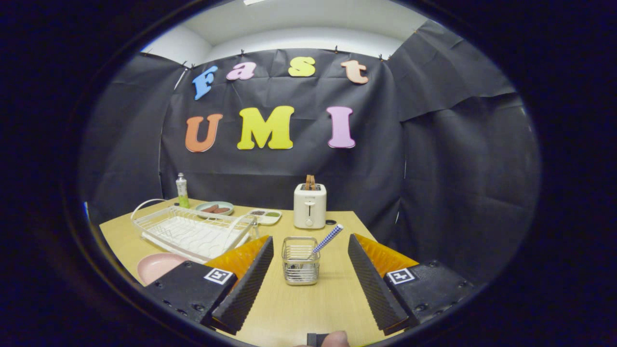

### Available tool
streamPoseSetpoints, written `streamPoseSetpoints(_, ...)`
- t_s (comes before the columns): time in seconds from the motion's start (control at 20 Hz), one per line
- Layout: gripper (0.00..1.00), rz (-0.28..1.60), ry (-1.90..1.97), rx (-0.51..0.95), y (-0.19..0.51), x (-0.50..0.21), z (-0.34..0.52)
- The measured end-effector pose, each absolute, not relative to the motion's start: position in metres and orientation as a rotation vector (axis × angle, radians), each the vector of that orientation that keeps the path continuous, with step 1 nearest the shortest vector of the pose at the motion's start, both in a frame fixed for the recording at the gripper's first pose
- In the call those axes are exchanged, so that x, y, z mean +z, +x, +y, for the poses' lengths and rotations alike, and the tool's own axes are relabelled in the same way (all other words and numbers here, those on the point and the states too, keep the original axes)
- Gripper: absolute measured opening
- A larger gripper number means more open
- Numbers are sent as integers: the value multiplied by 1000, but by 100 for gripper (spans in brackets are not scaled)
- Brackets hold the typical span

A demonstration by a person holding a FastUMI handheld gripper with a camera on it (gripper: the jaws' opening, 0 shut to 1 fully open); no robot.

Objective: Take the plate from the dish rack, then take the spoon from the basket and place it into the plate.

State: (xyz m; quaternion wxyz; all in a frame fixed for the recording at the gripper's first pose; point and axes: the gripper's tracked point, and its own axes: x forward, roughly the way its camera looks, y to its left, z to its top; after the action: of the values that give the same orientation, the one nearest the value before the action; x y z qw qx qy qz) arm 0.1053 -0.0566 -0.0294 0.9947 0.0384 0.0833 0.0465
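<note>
A: Item one, the handheld two-finger gripper [311, 270]. State?
B: Fingers spread wide apart at the bottom of the frame, holding nothing. A fingertip of the person [336, 339] shows at the very bottom centre.

A: Item two, the small square wire-mesh metal basket [301, 266].
B: Stands upright on the pale wooden table [308, 308], lower centre of the frame, between the two fingers and touching neither.

A: Item three, the spoon with the blue-and-white checked handle [328, 238].
B: Inside the basket, handle leaning up and to the right over the rim. The bowl end is down among the wires; hard to make out.

A: Item four, the round pink plate [156, 266].
B: Lies flat on the table at lower left of the frame, partly hidden behind the left finger's body, just in front of the rack.

A: Item five, the white wire dish rack on its white tray [193, 231].
B: Left of centre, beyond the left finger; no dishes stand in it.

A: Remaining stock?
B: A cream two-slot toaster [310, 206] at centre, beyond the basket, with a brown slice standing out of it. To its left a small white divided dish [265, 216], then a pale green plate carrying brown pieces [215, 208]. A slim green-and-white bottle [181, 191] stands upright at the far left edge of the table
</note>
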Motion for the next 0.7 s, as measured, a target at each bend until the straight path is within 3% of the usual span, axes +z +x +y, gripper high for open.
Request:
streamPoseSetpoints(0.4, 100, 236, 111, 115, 193, -59, -74)
streamPoseSetpoints(0.7, 84, 325, 183, 163, 228, -78, -69)
